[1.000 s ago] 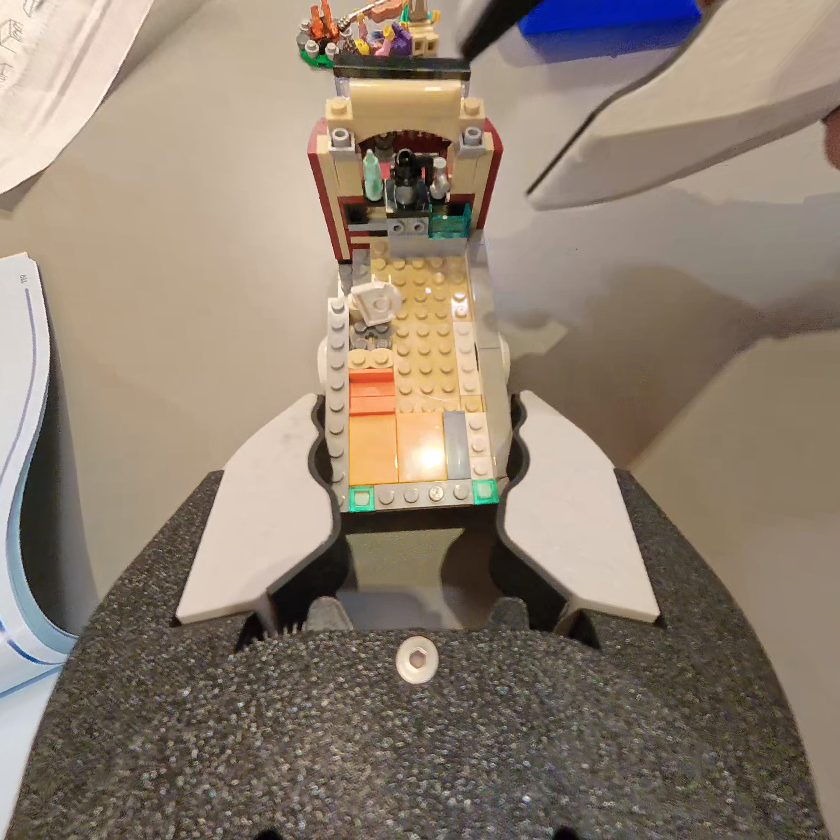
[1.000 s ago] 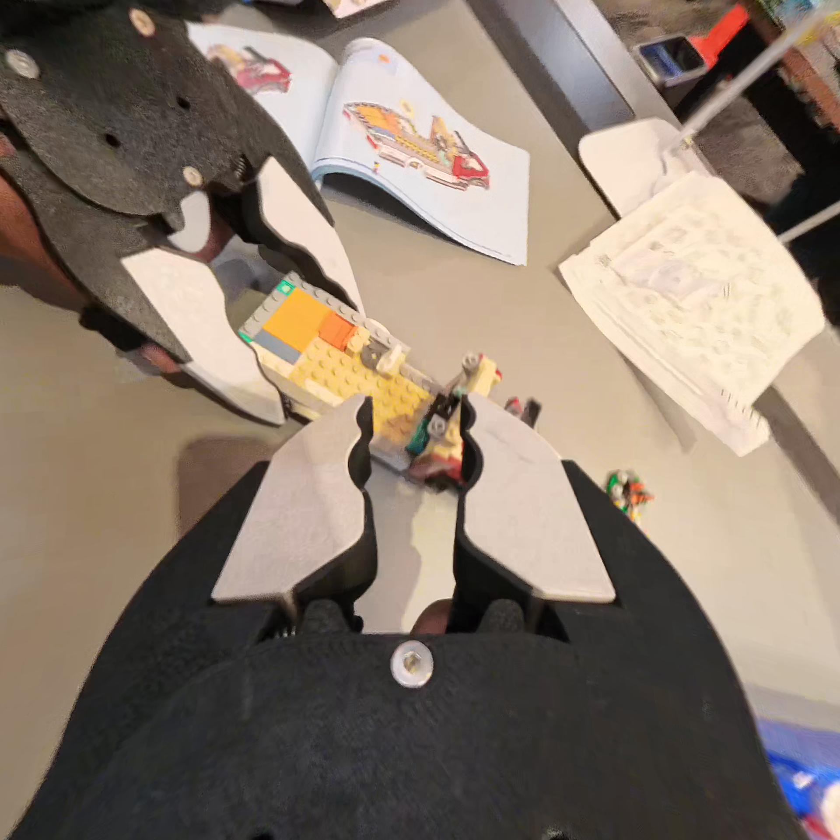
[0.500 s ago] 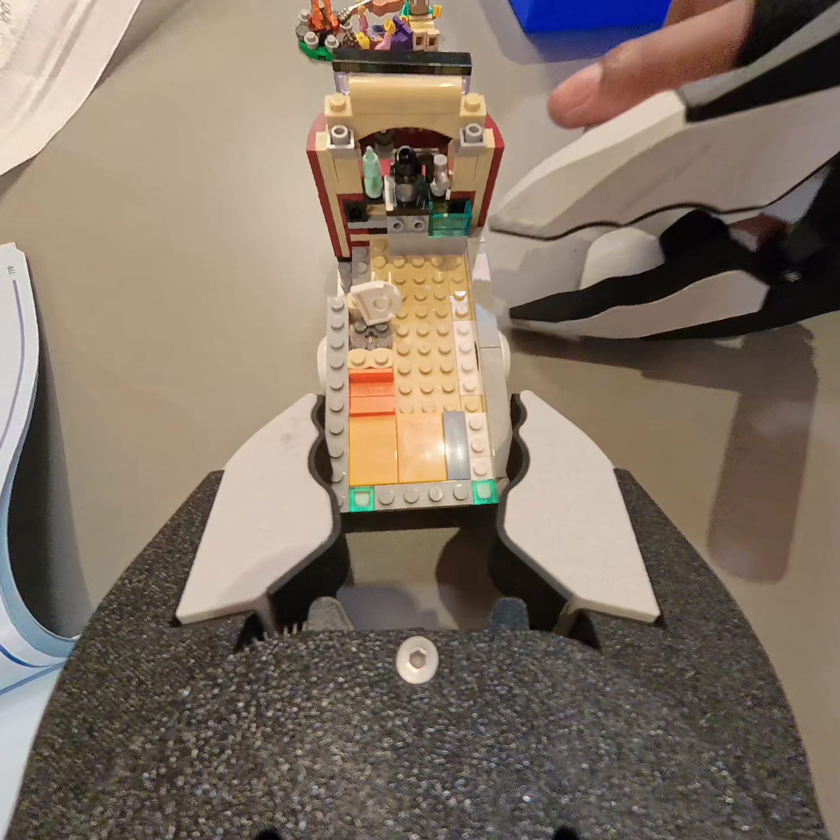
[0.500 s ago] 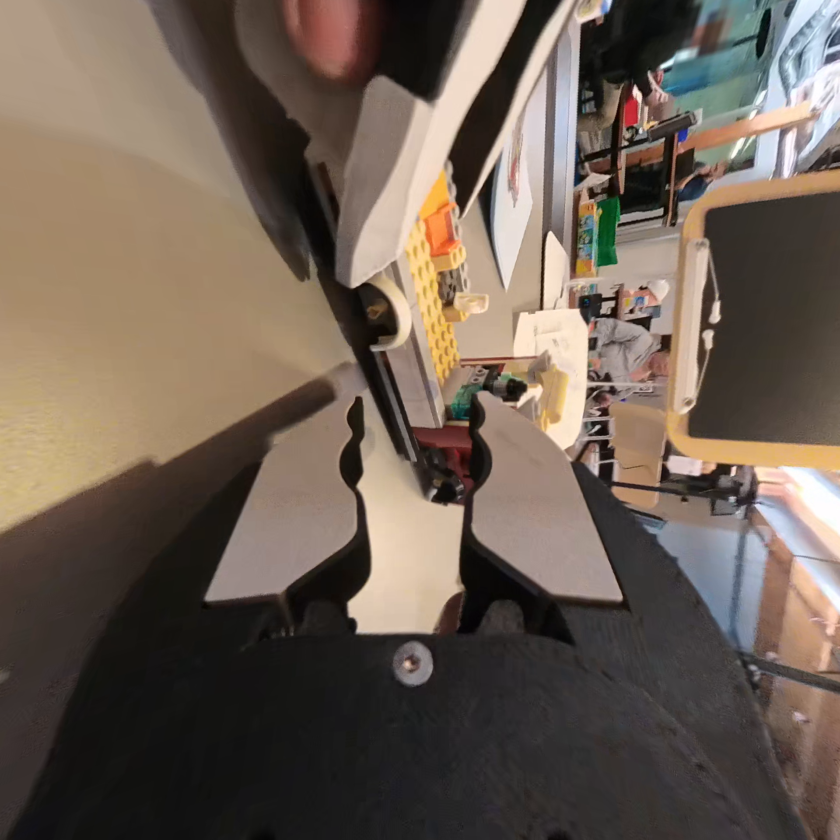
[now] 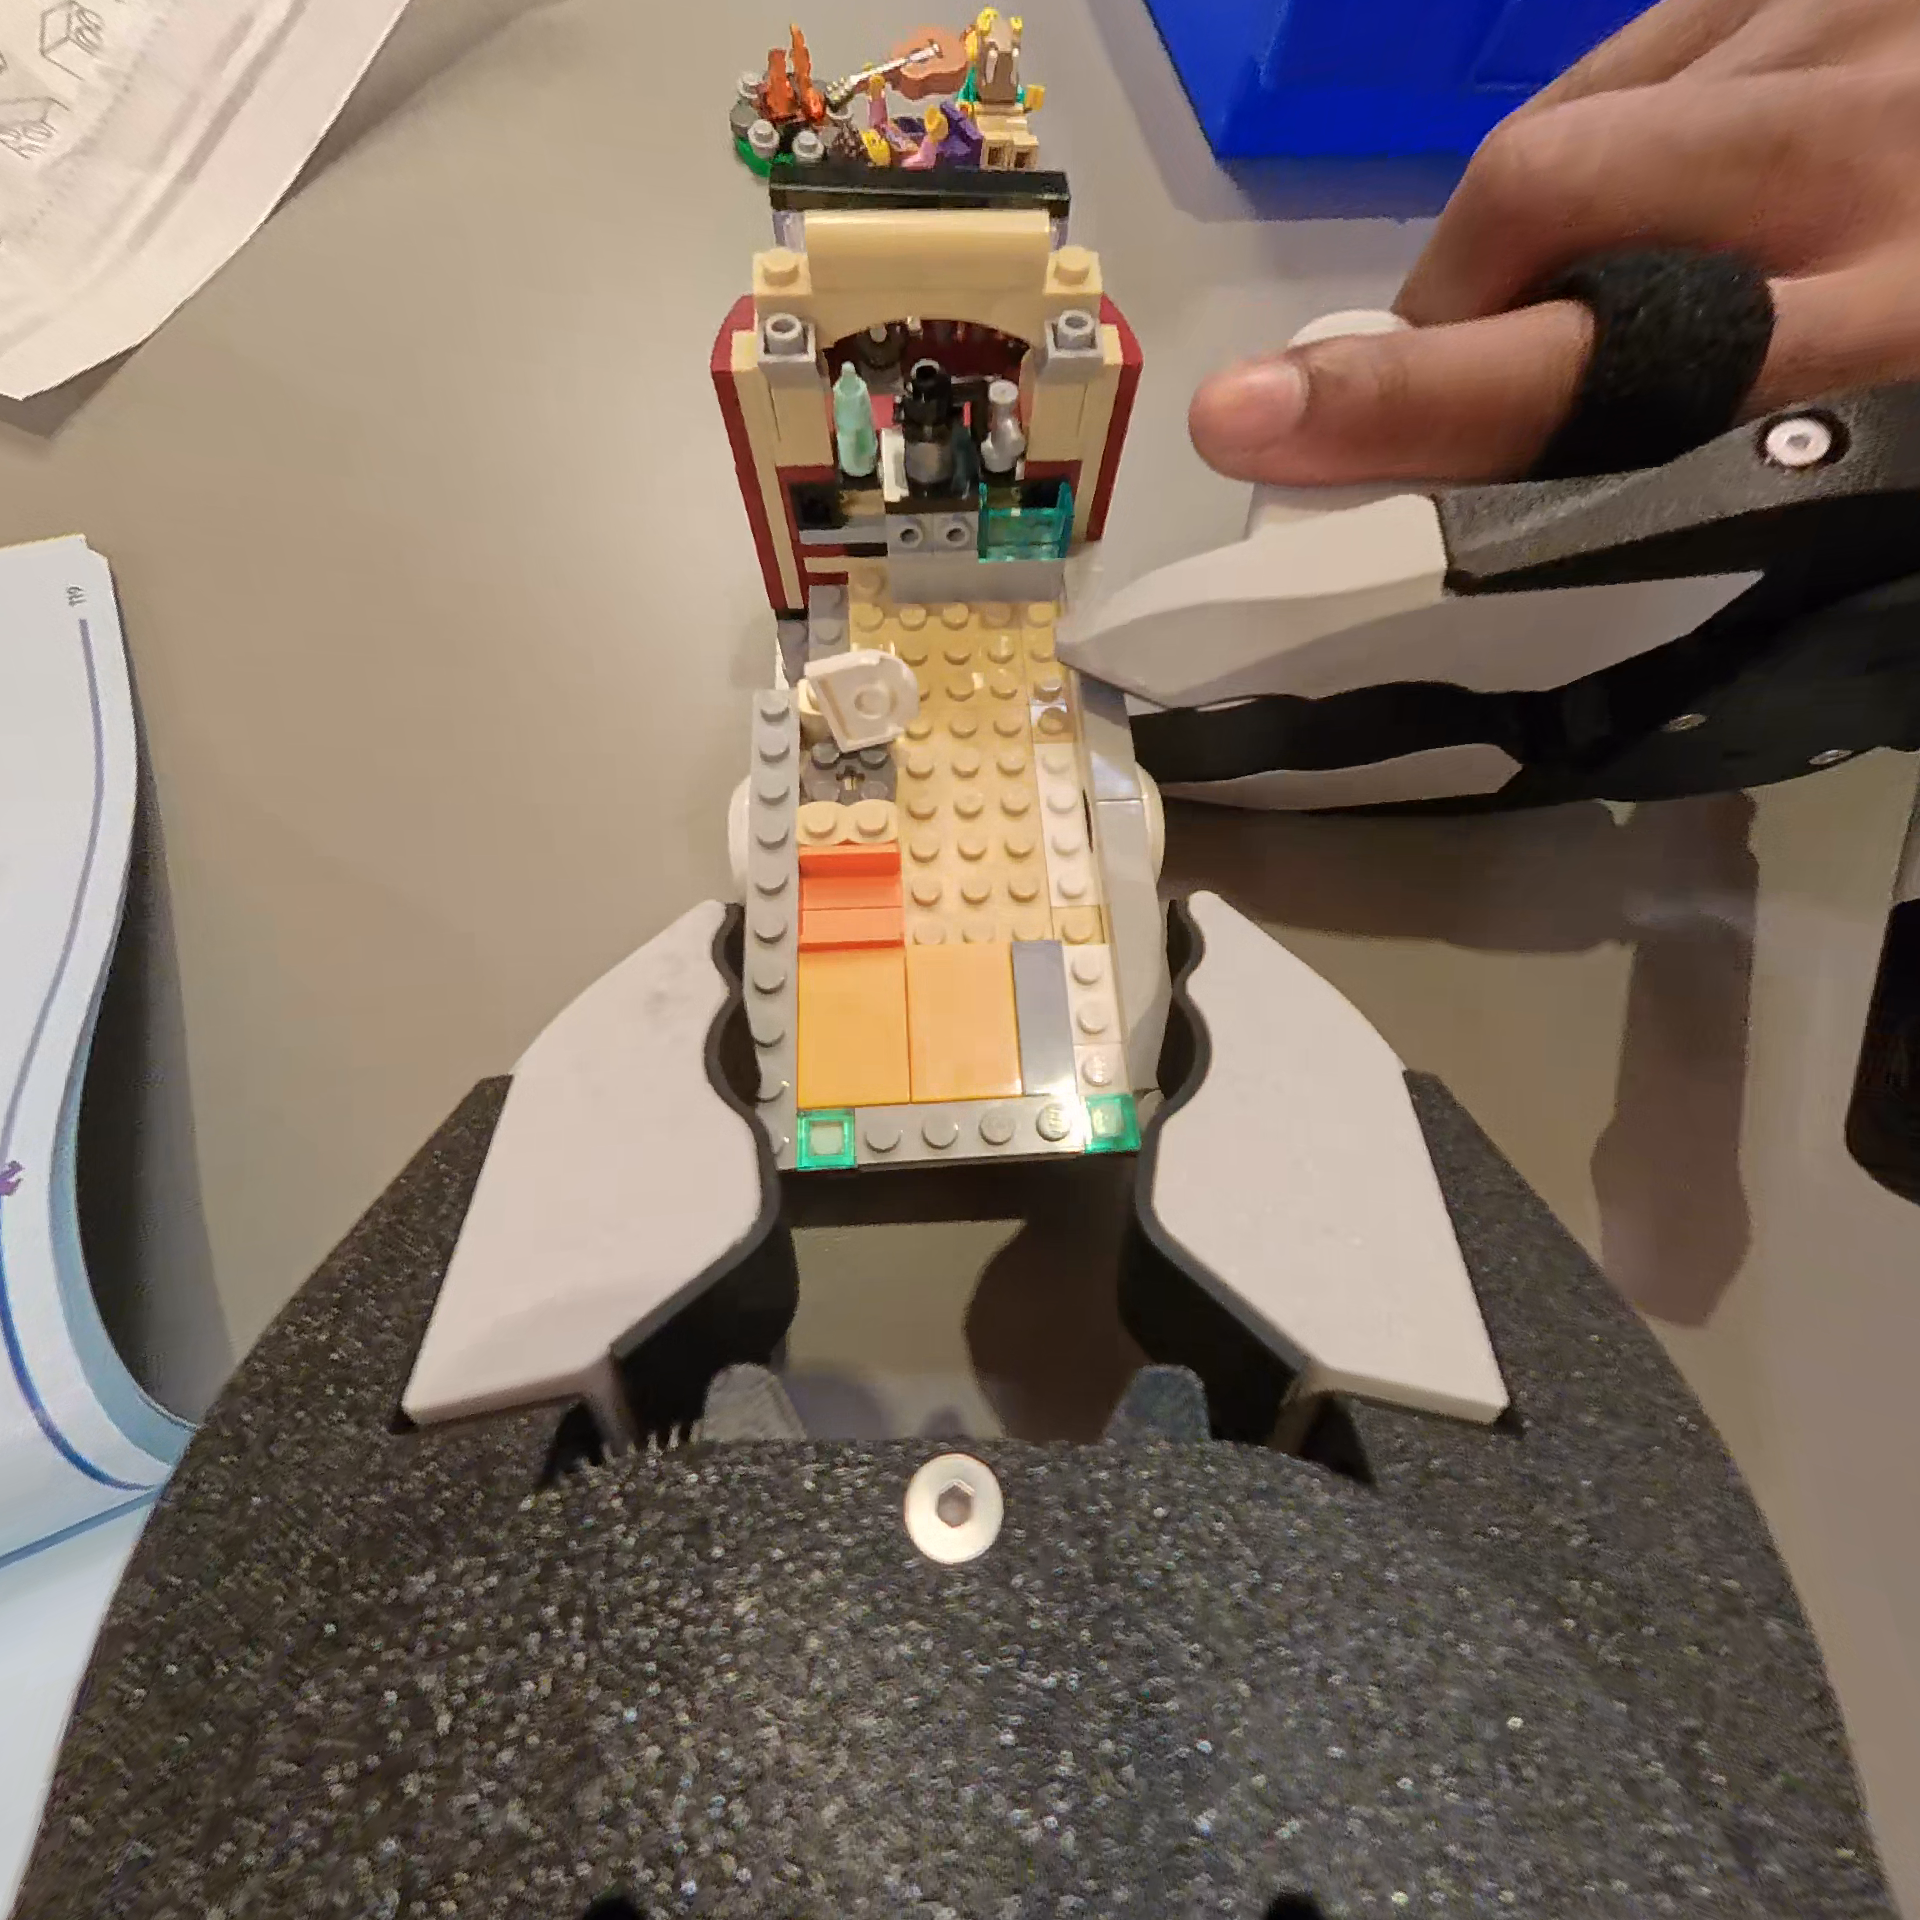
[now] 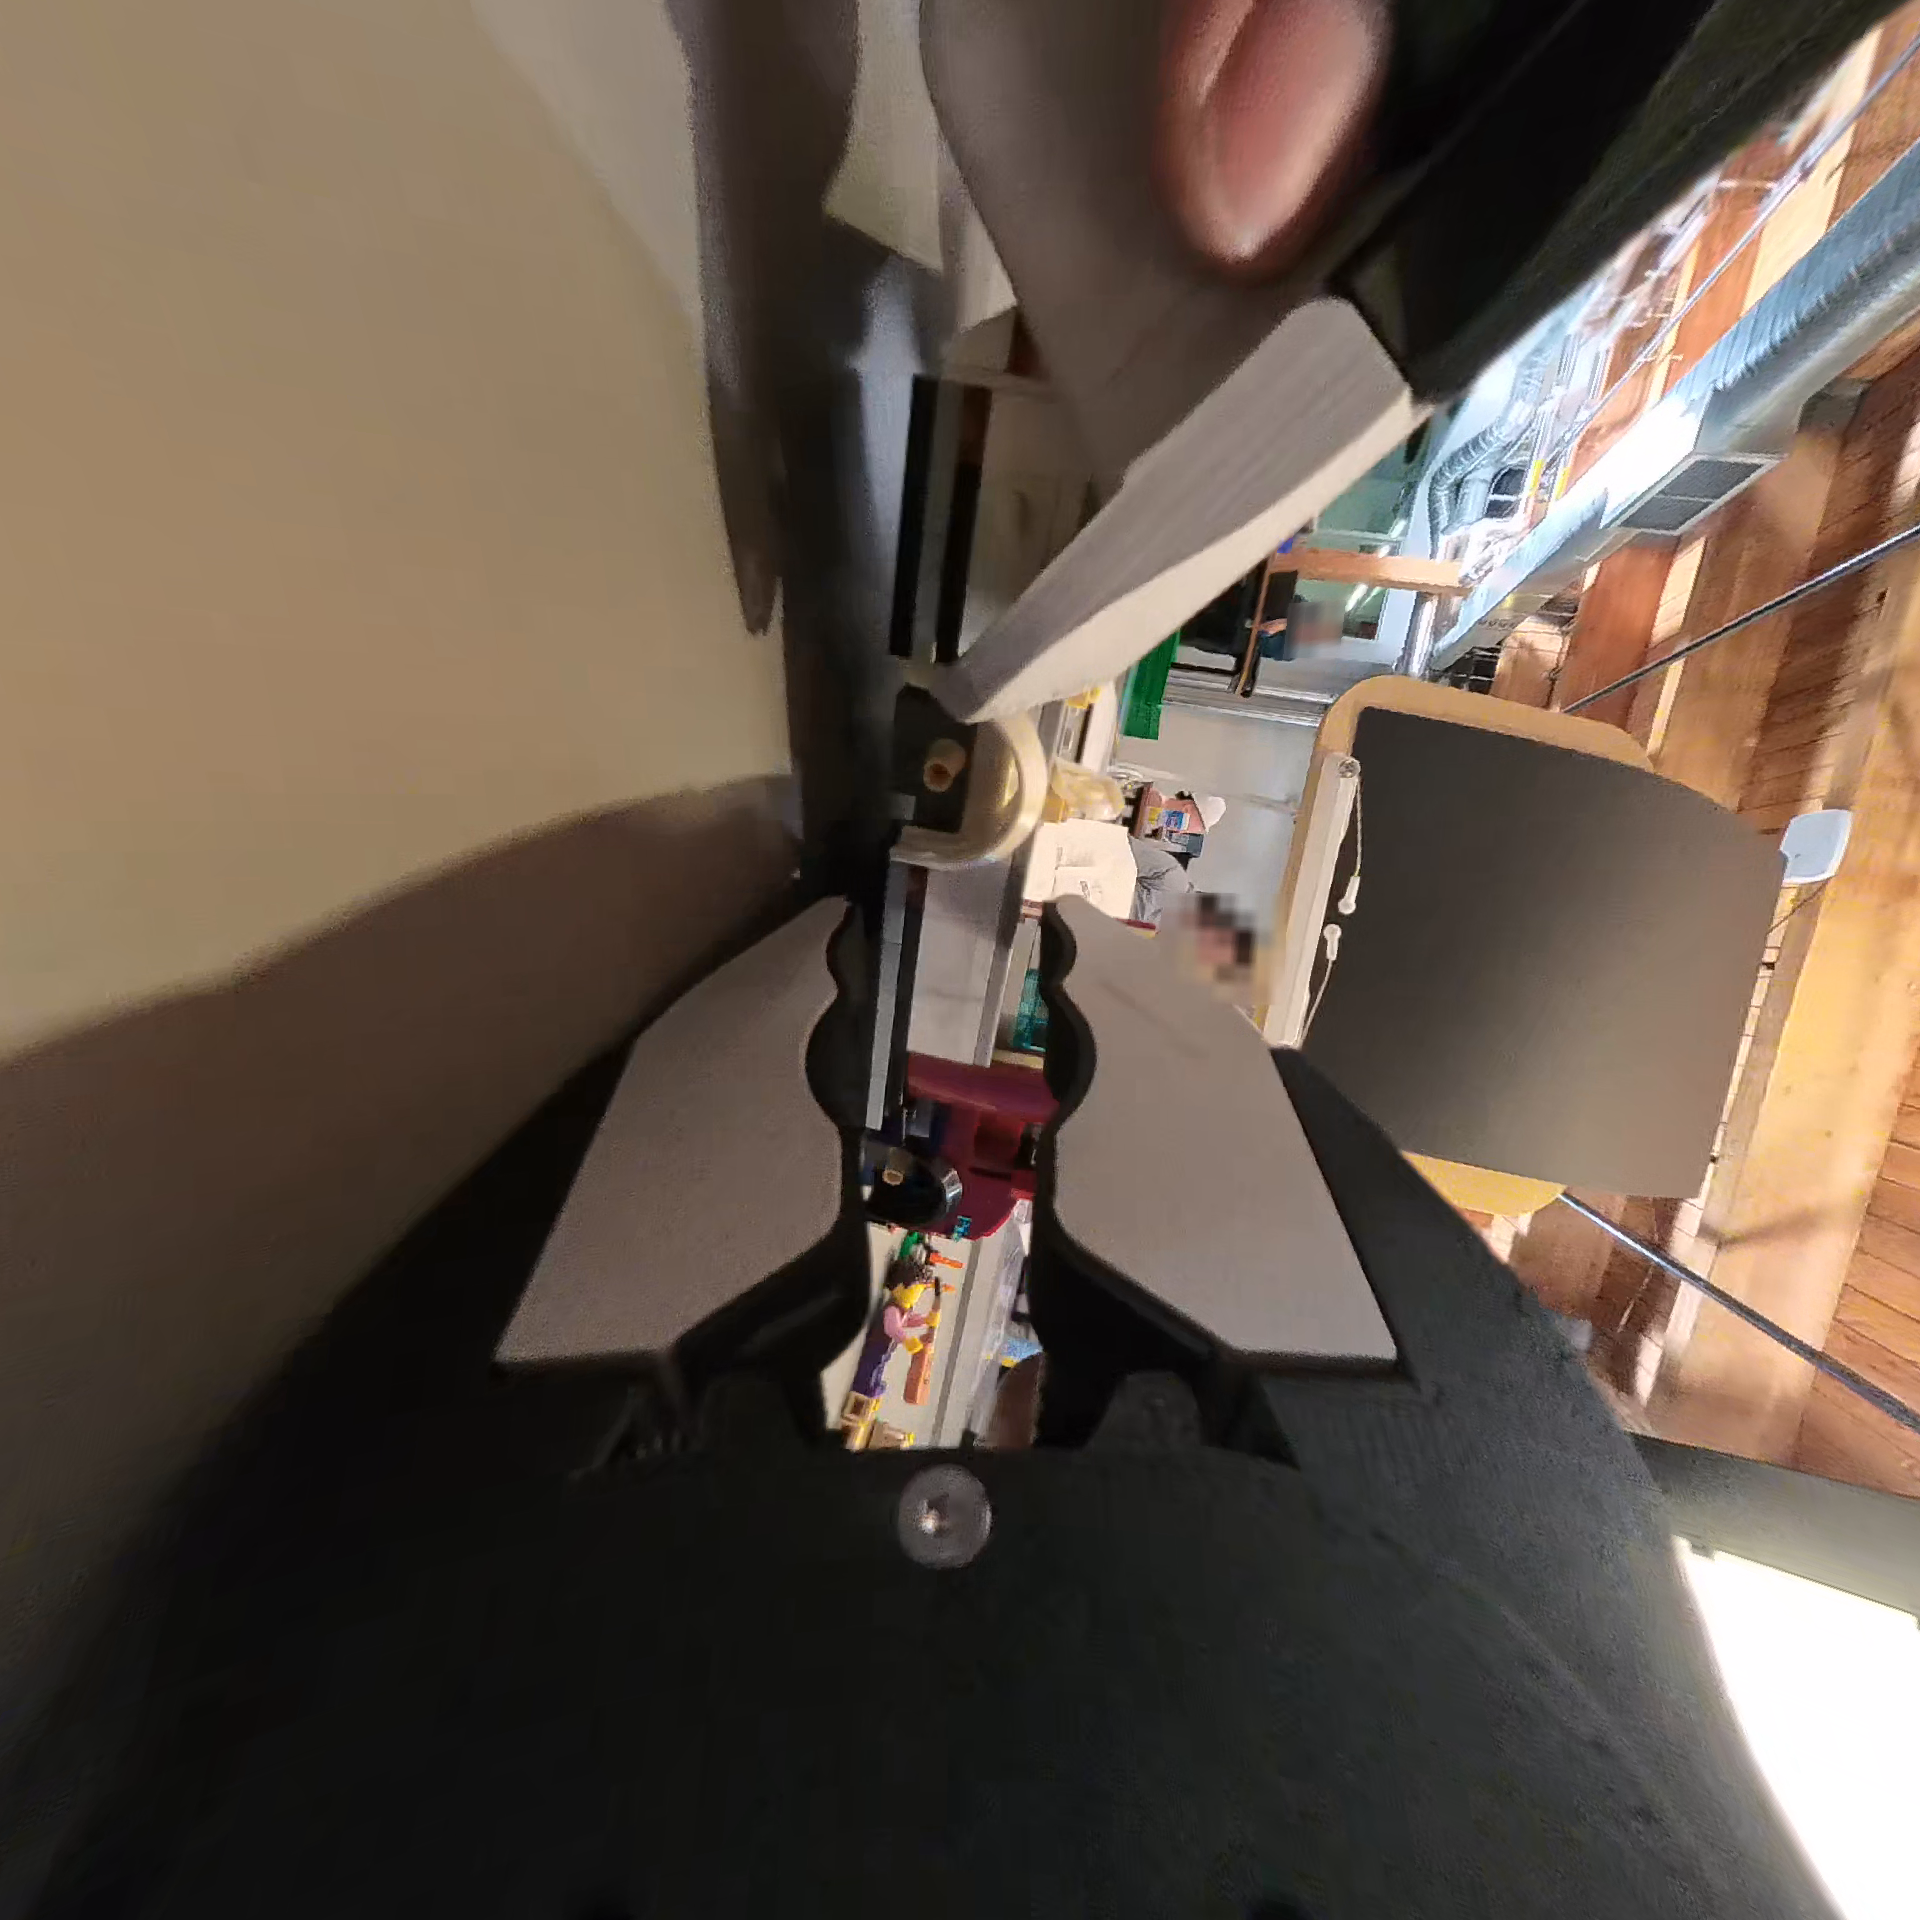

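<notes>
Left claw [image 5: 956, 1029] pinches the near end of the brick-built model [image 5: 935, 790], one grey finger [image 5: 623, 1091] against each long side of the studded floor, so the model lies straight ahead of it along the fingers. Its tan arch and dark red walls stand at the far end. This side-on hold looks meant to steady the model on the grey table [image 5: 416, 623].

Left of the claw lies an open instruction booklet [image 5: 52, 1039], and farther off on the same side a printed sheet [image 5: 156, 125]. Straight beyond the model's far end stands a small cluster of bricks and figures [image 5: 894, 104]. A blue bin [image 5: 1351, 94] sits beyond and to the right.

From the right comes the right claw [image 5: 1081, 675], turned on its side, a hand [image 5: 1558, 260] strapped to it. One grey finger lies over the model's right edge near the arch and the other sits low beside its base. In its own view the right claw [image 6: 951, 1039] closes top to bottom across the model's edge, the dark red wall between the fingers. Whether both pads press firmly cannot be told for sure. Coming in sideways probably lets it grip the thin base while the other end is held.
</notes>
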Motion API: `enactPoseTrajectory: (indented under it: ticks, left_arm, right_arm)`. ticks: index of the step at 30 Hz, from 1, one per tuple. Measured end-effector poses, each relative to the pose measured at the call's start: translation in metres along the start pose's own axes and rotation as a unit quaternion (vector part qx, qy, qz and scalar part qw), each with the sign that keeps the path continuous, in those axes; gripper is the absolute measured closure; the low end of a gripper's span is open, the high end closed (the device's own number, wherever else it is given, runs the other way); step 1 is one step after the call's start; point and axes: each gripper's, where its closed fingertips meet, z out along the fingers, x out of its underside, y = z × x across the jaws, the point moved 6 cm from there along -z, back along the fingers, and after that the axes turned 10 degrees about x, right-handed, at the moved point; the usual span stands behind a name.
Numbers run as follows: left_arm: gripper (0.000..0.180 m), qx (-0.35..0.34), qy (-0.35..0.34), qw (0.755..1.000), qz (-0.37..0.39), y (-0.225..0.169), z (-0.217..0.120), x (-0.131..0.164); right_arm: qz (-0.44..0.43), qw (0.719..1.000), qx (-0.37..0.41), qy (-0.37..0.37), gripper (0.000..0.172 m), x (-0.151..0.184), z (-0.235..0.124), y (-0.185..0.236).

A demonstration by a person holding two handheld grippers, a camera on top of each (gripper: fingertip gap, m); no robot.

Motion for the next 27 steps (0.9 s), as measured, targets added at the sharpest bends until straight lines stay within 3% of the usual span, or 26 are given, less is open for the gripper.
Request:
enactPoseTrajectory:
  ticks: [9,27]
  left_arm:
    - [0.104,0.002,-0.012,1.0,-0.013,0.0011,-0.0032,-0.0031]
    - [0.104,-0.003,-0.026,0.999,-0.026,0.0049,-0.0074,-0.0061]
  right_arm:
    - [0.081,0.997,-0.003,0.008,0.132,0.0005,0.0022,-0.0081]
    - [0.092,0.996,-0.007,0.021,0.131,0.0007,0.0044,-0.009]
